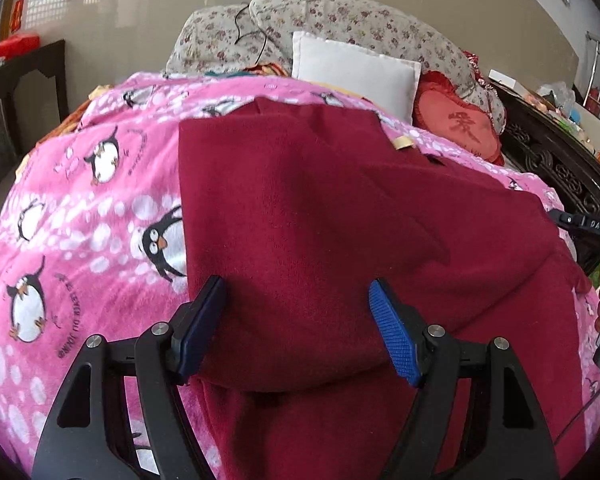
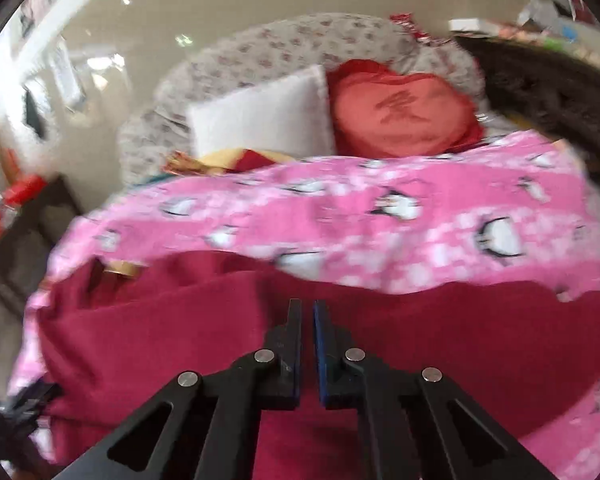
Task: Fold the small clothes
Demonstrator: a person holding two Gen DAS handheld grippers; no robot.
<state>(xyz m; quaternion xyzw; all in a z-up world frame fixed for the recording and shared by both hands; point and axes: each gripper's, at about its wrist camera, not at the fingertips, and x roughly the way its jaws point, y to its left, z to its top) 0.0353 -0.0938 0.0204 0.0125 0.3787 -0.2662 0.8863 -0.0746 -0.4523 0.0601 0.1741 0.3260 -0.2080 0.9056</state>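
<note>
Garment point(image 1: 320, 220) lies partly folded on the blanket point(image 1: 80, 208). Left gripper point(image 1: 296, 328) jaws are spread; right gripper point(image 2: 307, 344) jaws nearly together, pinching nothing visible. Fold at 6 o'clock may slip open.

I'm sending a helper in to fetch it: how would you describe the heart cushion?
On the bed, look past the pink penguin blanket to the pillows at the head. The heart cushion lies right of the plain white pillow: red, heart-shaped, frilled edge, a character stitched in its middle.
</note>
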